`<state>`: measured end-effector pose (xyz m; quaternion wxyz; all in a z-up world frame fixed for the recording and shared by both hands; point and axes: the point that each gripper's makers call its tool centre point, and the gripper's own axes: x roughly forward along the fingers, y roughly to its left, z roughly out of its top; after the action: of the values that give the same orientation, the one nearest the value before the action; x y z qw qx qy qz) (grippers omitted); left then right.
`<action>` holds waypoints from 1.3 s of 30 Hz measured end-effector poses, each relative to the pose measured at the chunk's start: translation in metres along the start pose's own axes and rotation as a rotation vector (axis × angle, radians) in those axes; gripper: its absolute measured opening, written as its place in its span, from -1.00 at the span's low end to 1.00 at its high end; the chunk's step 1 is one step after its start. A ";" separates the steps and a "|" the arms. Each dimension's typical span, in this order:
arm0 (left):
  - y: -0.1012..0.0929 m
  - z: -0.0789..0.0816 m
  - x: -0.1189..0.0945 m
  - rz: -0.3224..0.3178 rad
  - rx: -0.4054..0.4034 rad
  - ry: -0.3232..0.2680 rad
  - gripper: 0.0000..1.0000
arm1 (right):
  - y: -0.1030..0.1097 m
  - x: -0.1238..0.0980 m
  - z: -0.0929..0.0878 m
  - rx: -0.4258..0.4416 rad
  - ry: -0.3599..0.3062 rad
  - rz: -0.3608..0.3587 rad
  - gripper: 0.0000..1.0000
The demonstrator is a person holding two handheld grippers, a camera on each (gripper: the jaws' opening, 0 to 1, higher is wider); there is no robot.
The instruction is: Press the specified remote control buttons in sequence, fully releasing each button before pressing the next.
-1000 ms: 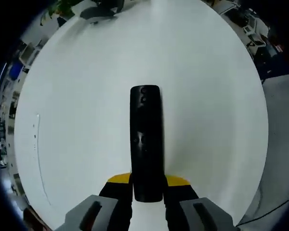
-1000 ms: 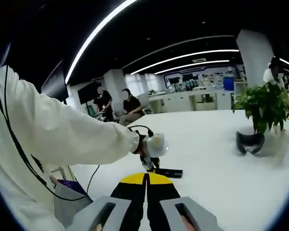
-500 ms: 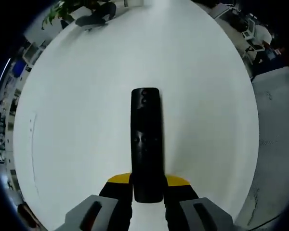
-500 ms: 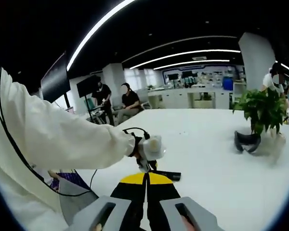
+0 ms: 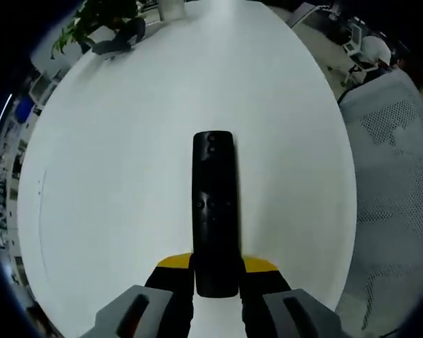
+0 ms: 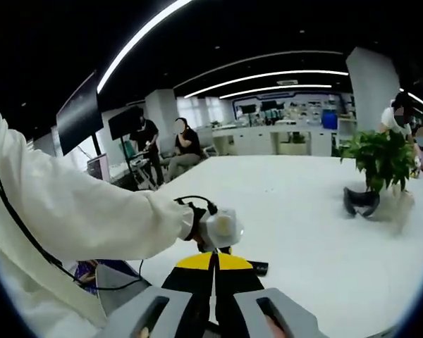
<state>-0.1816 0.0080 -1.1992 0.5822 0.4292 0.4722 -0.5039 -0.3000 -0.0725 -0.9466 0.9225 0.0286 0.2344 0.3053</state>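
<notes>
Clamping the near end of a long black remote control (image 5: pixel 213 211), the left gripper (image 5: pixel 216 278) is seen with its jaws closed against the remote's two sides, and the remote is held out above the white counter (image 5: pixel 127 155), pointing away from the camera. Small round buttons are visible near the far end of the remote and a further cluster at its middle (their markings cannot be read). A potted plant (image 5: pixel 99 17) and a dark headset-like object (image 5: pixel 116 39) are found at the counter's far edge, and a grey mesh chair back (image 5: pixel 395 183) lies off its right side. In the right gripper view, the right gripper (image 6: pixel 214 271) is held with its jaws pressed together on nothing, and just beyond them the remote control (image 6: pixel 254 267) is seen above the counter (image 6: pixel 317 232), held by the left gripper (image 6: pixel 217 236) at the end of a white sleeve (image 6: pixel 77 218). The plant (image 6: pixel 381 158) stands far right, with people standing in the background.
</notes>
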 end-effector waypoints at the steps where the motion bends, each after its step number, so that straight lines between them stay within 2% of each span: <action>1: -0.003 0.000 0.000 0.000 0.004 -0.004 -0.56 | 0.001 -0.001 -0.001 -0.001 -0.002 -0.006 -1.00; 10: -0.021 -0.001 -0.002 0.003 -0.012 -0.057 -0.56 | -0.004 -0.006 -0.007 0.021 0.012 -0.068 -1.00; 14: -0.031 0.000 -0.002 0.006 -0.005 -0.069 -0.56 | -0.011 -0.006 -0.008 0.037 0.004 -0.073 -1.00; 20: -0.044 -0.001 -0.003 0.004 -0.025 -0.101 -0.56 | -0.021 0.004 -0.010 0.111 -0.001 -0.054 -1.00; 27: -0.062 -0.001 -0.004 0.003 -0.049 -0.132 -0.56 | -0.039 0.020 -0.028 0.125 0.089 -0.043 -1.00; 33: -0.078 -0.001 -0.004 -0.002 -0.029 -0.141 -0.56 | -0.057 0.038 -0.054 0.177 0.152 -0.032 -1.00; 39: -0.089 0.000 -0.004 -0.006 -0.027 -0.163 -0.56 | -0.069 0.061 -0.081 0.194 0.249 -0.020 -1.00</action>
<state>-0.2701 -0.0019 -1.1972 0.6231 0.3773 0.4312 -0.5324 -0.2558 -0.1004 -1.0567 0.8822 0.0772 0.3757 0.2730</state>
